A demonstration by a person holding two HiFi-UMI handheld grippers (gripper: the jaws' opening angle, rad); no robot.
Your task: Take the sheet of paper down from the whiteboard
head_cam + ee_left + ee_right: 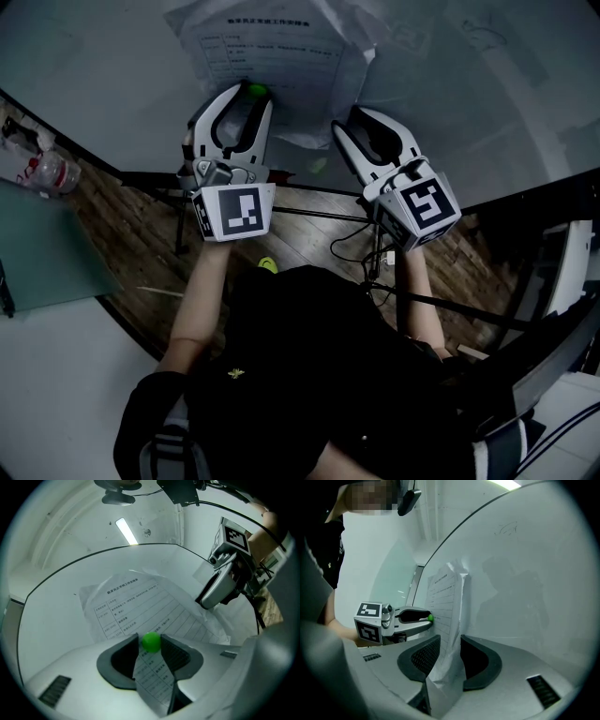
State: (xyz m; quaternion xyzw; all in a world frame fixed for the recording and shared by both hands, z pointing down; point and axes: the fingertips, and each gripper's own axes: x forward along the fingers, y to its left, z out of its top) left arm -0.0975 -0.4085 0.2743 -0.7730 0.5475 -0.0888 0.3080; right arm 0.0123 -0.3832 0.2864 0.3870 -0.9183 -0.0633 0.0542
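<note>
Printed form, heading over table rows, on the sheet of paper (140, 604): too small to read. Black-and-white square code markers on the left marker cube (234, 212) and right marker cube (424, 208). Faint unreadable scribble on the whiteboard (525, 573).

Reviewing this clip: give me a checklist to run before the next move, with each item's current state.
1. Green magnet sits between the jaws of the left gripper: ok; they are closing around it.
2. Left pads press firmly on the magnet: cannot tell.
3. Left jaws hold only the magnet: not ok; the lower part of the sheet of paper also lies between them.
4. Sheet's side edge lies between the jaws of the right gripper: ok.
5. Right gripper pinches the sheet: not ok; its jaws are opening, with gaps beside the paper.
6. Sheet is free of the whiteboard: not ok; the magnet pins it.
</note>
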